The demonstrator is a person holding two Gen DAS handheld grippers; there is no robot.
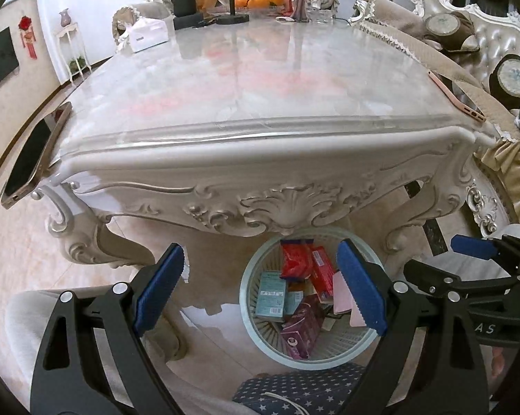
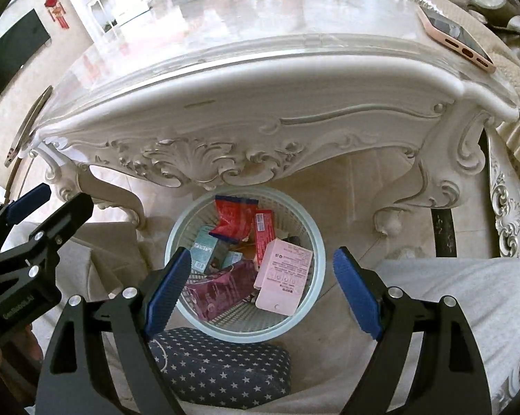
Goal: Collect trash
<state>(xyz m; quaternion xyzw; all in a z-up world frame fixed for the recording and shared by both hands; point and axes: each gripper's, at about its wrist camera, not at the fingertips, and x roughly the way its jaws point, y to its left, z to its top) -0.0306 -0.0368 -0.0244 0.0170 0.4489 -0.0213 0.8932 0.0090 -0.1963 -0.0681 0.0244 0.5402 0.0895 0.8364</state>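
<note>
A round white mesh basket (image 1: 251,314) (image 2: 320,252) stands on the floor under the table's carved front edge. It holds a red packet (image 1: 296,259) (image 2: 234,218), a teal box (image 1: 270,292), a purple packet (image 1: 299,332) and a pink box (image 2: 282,276). My left gripper (image 1: 261,288) hangs above the basket, open, with nothing between its blue pads. My right gripper (image 2: 263,290) hovers over it too, open and empty, the pink box lying loose in the basket below. Each view also catches the other gripper at its side: the right gripper (image 1: 467,259) and the left gripper (image 2: 42,207).
The marble-topped table (image 1: 260,79) carries a gold phone (image 1: 35,152) at its left corner, a pink phone (image 1: 457,97) (image 2: 457,38) at its right, and a tissue box (image 1: 147,34) and oranges (image 1: 260,0) at the back. A star-patterned cushion (image 2: 221,370) and grey trouser legs (image 2: 450,294) lie close below.
</note>
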